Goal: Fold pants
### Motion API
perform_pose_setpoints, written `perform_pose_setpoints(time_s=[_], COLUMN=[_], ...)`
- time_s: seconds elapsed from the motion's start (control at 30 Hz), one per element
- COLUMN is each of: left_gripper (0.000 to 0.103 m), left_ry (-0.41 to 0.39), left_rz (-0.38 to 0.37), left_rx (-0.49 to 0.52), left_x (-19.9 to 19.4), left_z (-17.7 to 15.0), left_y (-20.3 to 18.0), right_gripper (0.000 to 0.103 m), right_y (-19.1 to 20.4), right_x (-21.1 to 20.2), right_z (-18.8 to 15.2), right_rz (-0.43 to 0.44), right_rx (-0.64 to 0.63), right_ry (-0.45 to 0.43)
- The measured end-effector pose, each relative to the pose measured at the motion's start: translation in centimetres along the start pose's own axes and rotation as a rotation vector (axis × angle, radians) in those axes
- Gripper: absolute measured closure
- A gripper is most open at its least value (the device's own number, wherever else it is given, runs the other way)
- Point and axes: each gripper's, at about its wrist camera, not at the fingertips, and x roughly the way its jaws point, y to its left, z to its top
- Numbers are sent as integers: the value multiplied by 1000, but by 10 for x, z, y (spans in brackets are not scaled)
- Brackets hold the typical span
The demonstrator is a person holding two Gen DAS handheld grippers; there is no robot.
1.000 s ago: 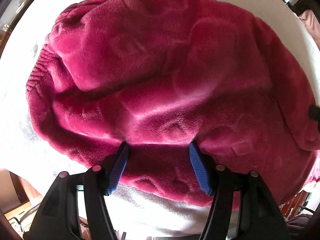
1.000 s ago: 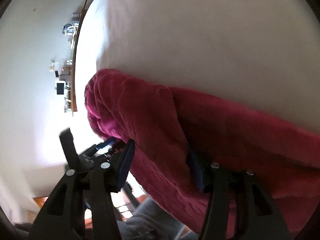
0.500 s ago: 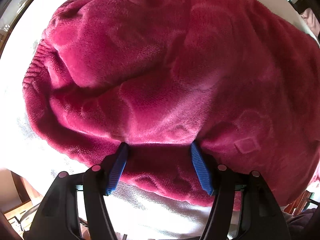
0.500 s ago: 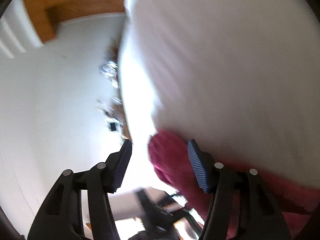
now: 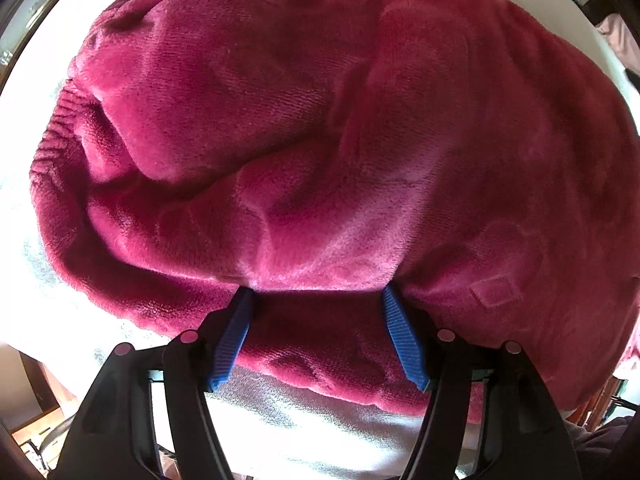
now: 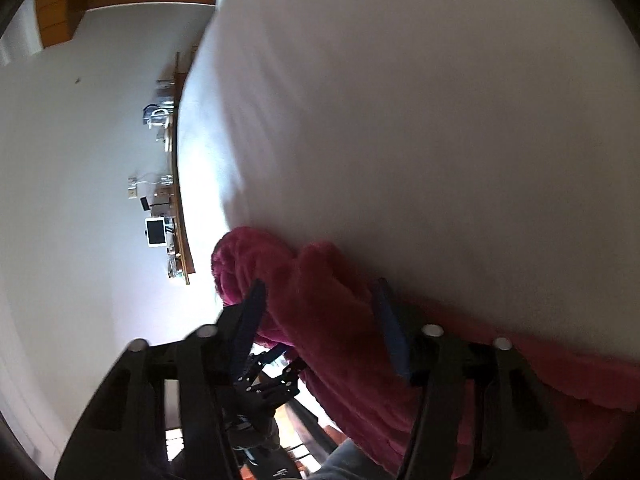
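The pants point(image 5: 320, 140), a thick crimson fleece pair, are found bundled in a rounded heap on the white surface point(image 5: 280, 432), whether a counter or a bed cannot be told. They are gathered toward its near edge, and the elastic waistband is seen at the left of the heap in the left wrist view. Several layers are already lying over one another, so at least one fold is judged to be made. The bundle is still lumpy and creased, and no flat, squared shape is seen. Smoothing and a final fold are judged to be left.

The left gripper point(image 5: 318, 300) is pointed straight down at the near edge of the heap. Its jaws are set wide, with a ridge of fleece bridged between the blue pads point(image 5: 396, 336). The cloth is touched at both tips, but a firm clamp cannot be confirmed.

The right gripper point(image 6: 320, 304) is angled downward and tilted, at one end of the pants point(image 6: 320, 280). Its jaws have just been closing, and a thick fold of fleece is seen between them. The fold is pressed by both pads, so it is judged to be gripped. Beyond it, the white surface point(image 6: 400, 120) is bare as far as its far edge.
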Motion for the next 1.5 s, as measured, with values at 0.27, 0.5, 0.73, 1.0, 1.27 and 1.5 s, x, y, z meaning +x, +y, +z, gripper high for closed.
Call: perform_pose_setpoints(time_s=[0.27, 0.5, 0.73, 1.0, 1.27, 1.5], left_gripper=[37, 37, 37, 37, 37, 37], left_ry=[-4, -14, -86, -178, -91, -165], left_rz=[-6, -16, -7, 80, 119, 97], left_rx=[2, -8, -14, -94, -106, 7], left_x=[1, -2, -37, -54, -17, -48], left_z=[-2, -8, 2, 39, 52, 49], left_y=[2, 5, 15, 66, 117, 98], right_gripper=[96, 103, 86, 86, 90, 37], right_y=[43, 78, 70, 80, 60, 96], right_x=[-2, -44, -33, 20, 65, 55], right_z=[13, 41, 16, -38, -3, -62], right_rz=[-57, -209, -283, -352, -541, -616], right_rx=[-86, -201, -239, -313, -270, -373], right_ry=[-96, -295, -195, -134, -177, -304])
